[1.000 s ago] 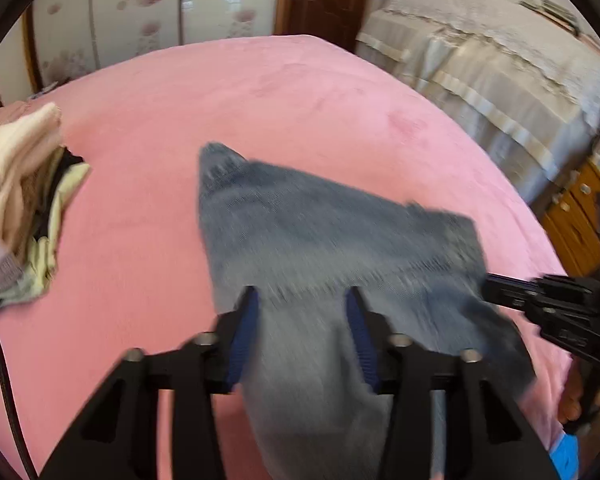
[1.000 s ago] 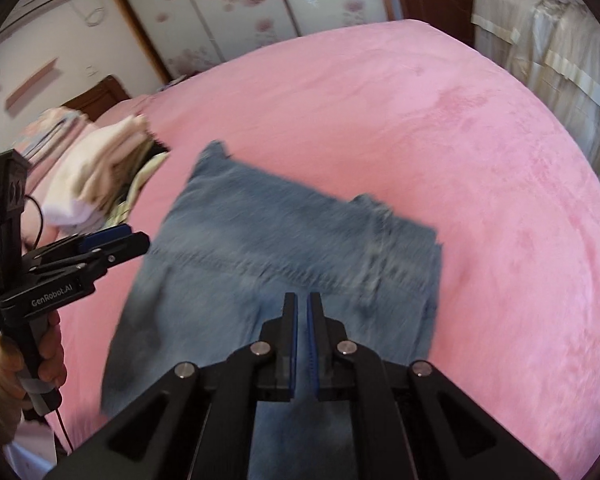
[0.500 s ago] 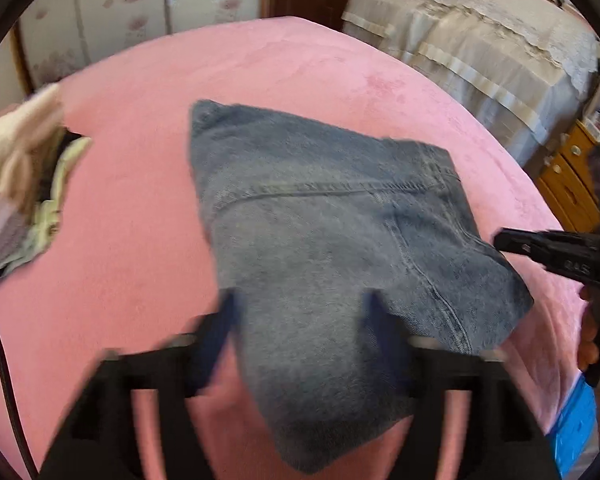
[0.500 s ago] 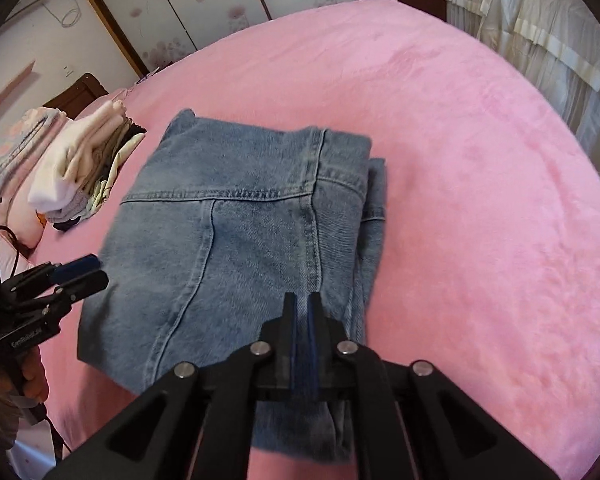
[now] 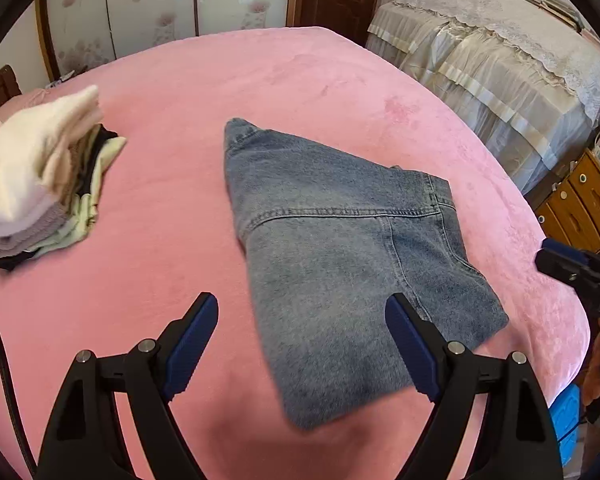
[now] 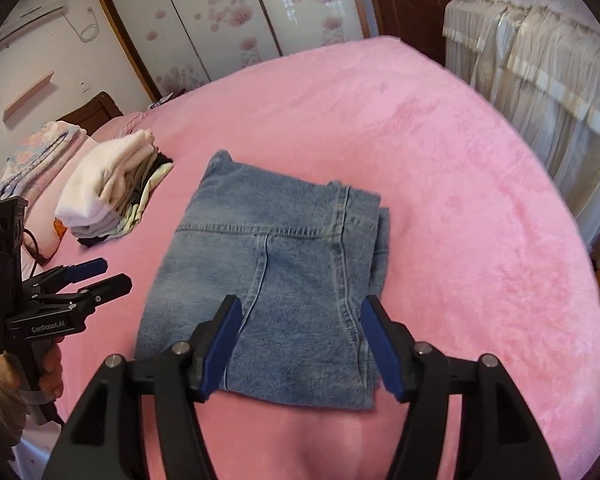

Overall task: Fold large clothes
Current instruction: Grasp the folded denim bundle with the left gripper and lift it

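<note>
Folded blue jeans [image 5: 340, 256] lie flat on the pink bed [image 5: 180, 184]; they also show in the right wrist view [image 6: 276, 280]. My left gripper [image 5: 302, 324] is open and empty, hovering above the near edge of the jeans. My right gripper [image 6: 300, 328] is open and empty, above the near edge of the jeans. The left gripper also shows at the left of the right wrist view [image 6: 100, 276], open, beside the jeans. The right gripper's tip shows at the right edge of the left wrist view [image 5: 556, 256].
A stack of folded clothes [image 5: 40, 184] sits on the bed to the left of the jeans, also in the right wrist view [image 6: 112, 188]. A covered cabinet [image 5: 500, 72] and wooden drawers [image 5: 580, 208] stand to the right. Wardrobe doors [image 6: 228, 20] are behind.
Both grippers have let go of the jeans and opened. The jeans now lie folded on the bed, and both grippers have drawn back from them.
</note>
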